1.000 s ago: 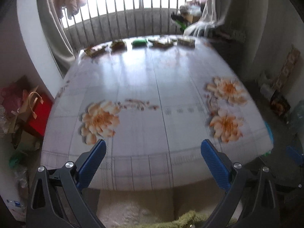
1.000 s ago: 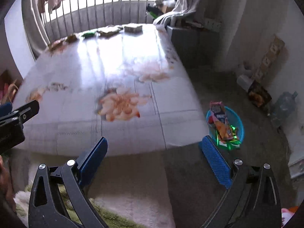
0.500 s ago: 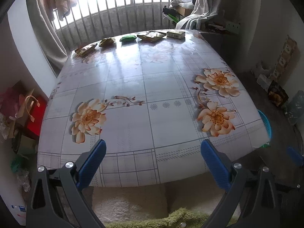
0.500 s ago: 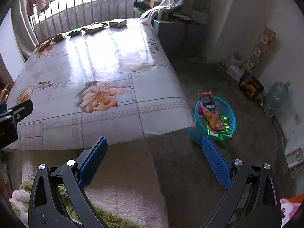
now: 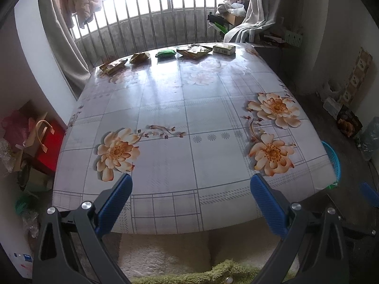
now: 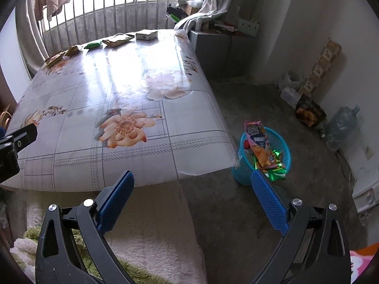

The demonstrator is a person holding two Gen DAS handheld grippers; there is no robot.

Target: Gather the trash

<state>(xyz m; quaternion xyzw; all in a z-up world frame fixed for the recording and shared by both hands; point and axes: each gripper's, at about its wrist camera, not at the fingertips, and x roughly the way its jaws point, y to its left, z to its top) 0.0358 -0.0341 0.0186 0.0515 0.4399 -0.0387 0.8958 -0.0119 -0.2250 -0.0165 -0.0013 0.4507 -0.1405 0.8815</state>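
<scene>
left wrist view: the left gripper hangs just past the near edge of the table, above a fuzzy rug on the floor. its two blue fingers are spread wide apart and hold nothing and touch nothing. the table top with its flower cloth is bare from the near edge almost to the far edge, so there is lots of free room in the middle. at the far edge, close to the window bars, the trash sits in a row: a yellow wrapper, a brown wrapper, a green packet, a flat brown packet and a small box. in the right wrist view the right gripper is also wide open and empty, hanging over the rug by the table's near right corner. just past that corner, on the grey floor, stands a blue basket with snack bags sticking out of it. the floor around the basket is open.
</scene>
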